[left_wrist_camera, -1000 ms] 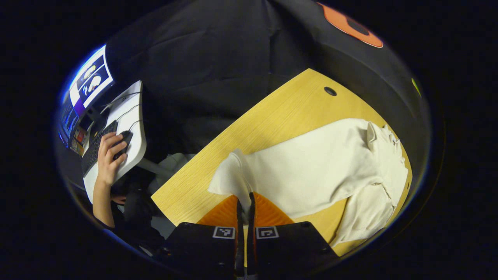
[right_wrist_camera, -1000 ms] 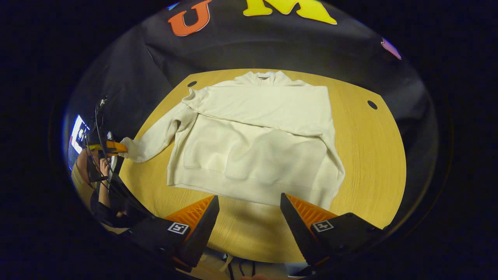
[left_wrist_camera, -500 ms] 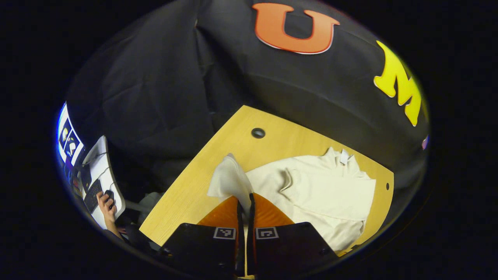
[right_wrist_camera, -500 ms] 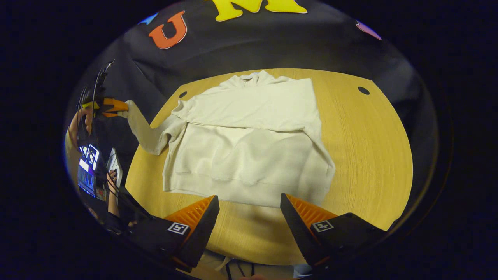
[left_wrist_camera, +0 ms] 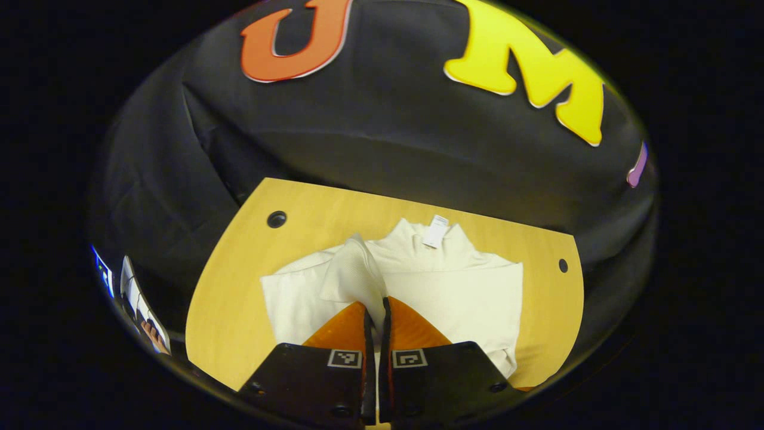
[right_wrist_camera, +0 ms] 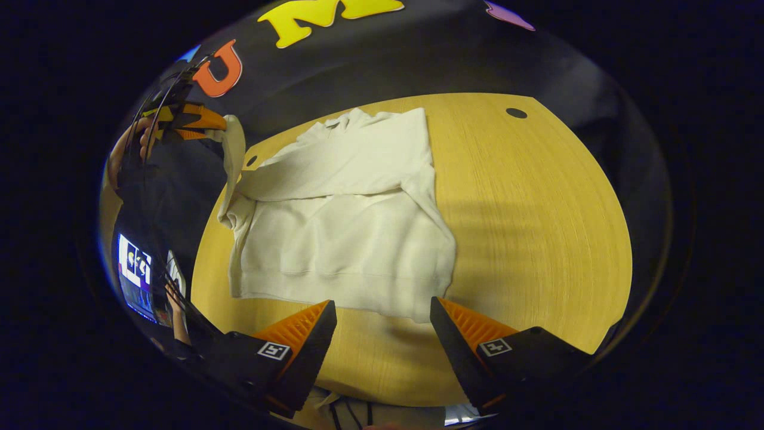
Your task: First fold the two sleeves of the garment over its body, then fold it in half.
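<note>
A cream sweatshirt lies flat on the wooden table, collar toward the far wall. One sleeve lies folded across its chest. My left gripper is shut on the cuff of the other sleeve, held up above the garment's body. In the right gripper view that left gripper hangs high over the table's left side, and the sleeve droops from it to the shoulder. My right gripper is open above the table's near edge, just short of the hem, holding nothing.
The table has cable holes near its far corners. A hand holds the left gripper. To the left, below the table's level, a monitor glows and another person's hand rests beside it.
My left gripper has lifted the sleeve cuff off the table and swung it up and in over the sweatshirt. The right gripper stayed open near the hem, shifting slightly right.
</note>
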